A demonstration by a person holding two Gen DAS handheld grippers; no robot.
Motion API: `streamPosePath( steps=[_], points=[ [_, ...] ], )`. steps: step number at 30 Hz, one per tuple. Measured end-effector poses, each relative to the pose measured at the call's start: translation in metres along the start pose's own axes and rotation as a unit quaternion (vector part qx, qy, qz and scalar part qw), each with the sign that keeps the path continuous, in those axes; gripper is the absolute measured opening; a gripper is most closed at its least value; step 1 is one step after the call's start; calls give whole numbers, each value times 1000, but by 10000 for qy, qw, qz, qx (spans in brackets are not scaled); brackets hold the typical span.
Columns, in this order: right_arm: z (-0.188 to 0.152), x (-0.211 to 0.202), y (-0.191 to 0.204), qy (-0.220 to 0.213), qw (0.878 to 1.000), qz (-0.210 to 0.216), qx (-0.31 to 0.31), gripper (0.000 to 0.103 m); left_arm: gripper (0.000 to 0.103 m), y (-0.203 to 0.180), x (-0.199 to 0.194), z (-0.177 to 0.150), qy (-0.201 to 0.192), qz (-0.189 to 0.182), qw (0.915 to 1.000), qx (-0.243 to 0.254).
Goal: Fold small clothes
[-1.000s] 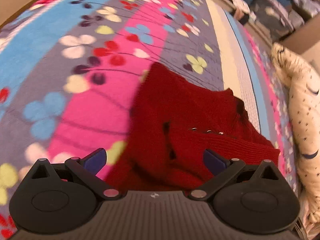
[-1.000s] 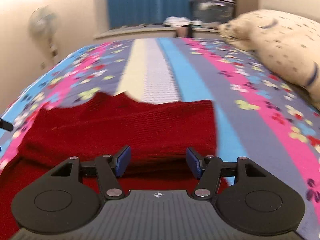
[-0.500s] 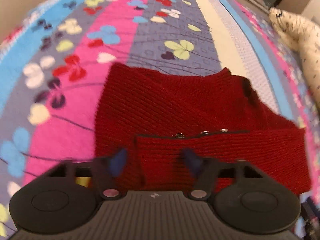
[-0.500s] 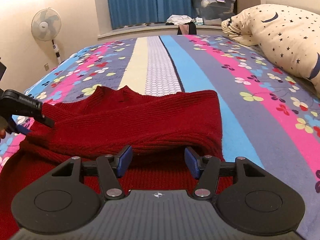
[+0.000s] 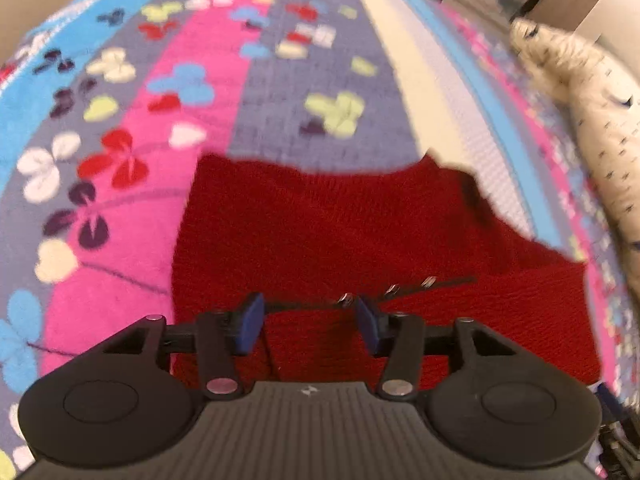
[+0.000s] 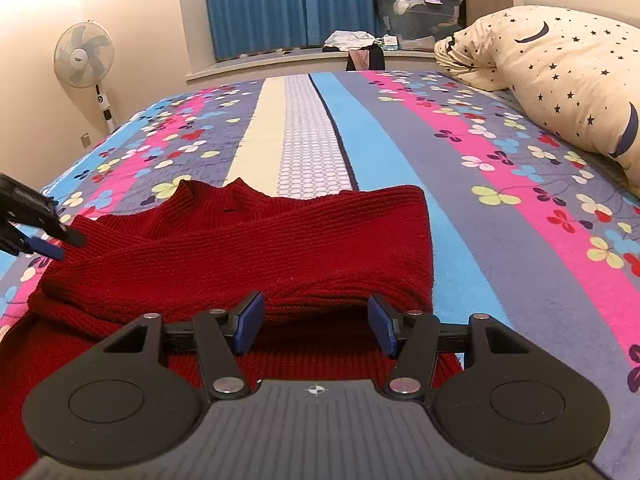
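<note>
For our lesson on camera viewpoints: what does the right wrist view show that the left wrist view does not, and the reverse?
Only the right wrist view shows the standing fan, the blue curtain, the storage box on the ledge, and the left tool beside the sweater's edge. Only the left wrist view shows a row of small metal snaps on the sweater. Both show the red knitted sweater lying partly folded on the flowered bedspread, and the star-print pillow.

Before you: a red ribbed knit sweater [image 6: 248,252], sleeves folded across its body, lying flat on the bedspread [image 6: 500,240].
</note>
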State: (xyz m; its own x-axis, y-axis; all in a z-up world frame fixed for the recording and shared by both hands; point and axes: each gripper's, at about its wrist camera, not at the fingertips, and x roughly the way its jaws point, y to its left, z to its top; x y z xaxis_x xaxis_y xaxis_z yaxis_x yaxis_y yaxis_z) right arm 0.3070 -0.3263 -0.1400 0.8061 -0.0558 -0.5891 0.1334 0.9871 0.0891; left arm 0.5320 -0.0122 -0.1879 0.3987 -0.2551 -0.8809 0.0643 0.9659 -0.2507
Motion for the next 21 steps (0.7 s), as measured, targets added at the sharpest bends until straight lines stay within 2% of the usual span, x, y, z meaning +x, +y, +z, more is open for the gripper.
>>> streamPosePath(
  steps=[2, 4, 7, 11, 13, 15, 17, 19, 20, 21],
  points=[
    [0, 0, 0, -10, 10000, -8, -44, 59, 53, -2, -2, -6, -162, 36, 9998, 107],
    [-1, 2, -1, -29, 9999, -66, -89, 59, 12, -10, -10, -13, -324, 82, 9984, 450],
    [-2, 5, -6, -44, 9998, -191, -6, 58, 9, -21, -31, -17, -586, 2, 9952, 781],
    [0, 6, -15, -208, 9990, -289, 264, 58, 9, -25, -70, -9, -1139, -115, 9898, 843],
    [5, 4, -19, -408, 9978, -293, 433, 58, 9, -22, -79, -3, -1386, 85, 9865, 864],
    [13, 3, -26, -701, 9946, -248, 718, 58, 9, -13, -66, 3, -1206, 264, 9887, 849],
    [21, 19, -30, -588, 9952, -362, 700, 46, 14, -10, -41, 2, -883, 467, 9911, 875],
    [22, 50, -27, 87, 9984, -467, 296, 28, 27, -10, -17, -6, -635, 816, 9898, 980],
    [14, 73, -24, 649, 9964, -534, -121, 27, 35, -9, -12, -10, -620, 912, 9887, 1012],
    [6, 79, -20, 566, 9959, -548, -451, 27, 54, -4, -12, -14, -660, 929, 9885, 997]
  ],
)
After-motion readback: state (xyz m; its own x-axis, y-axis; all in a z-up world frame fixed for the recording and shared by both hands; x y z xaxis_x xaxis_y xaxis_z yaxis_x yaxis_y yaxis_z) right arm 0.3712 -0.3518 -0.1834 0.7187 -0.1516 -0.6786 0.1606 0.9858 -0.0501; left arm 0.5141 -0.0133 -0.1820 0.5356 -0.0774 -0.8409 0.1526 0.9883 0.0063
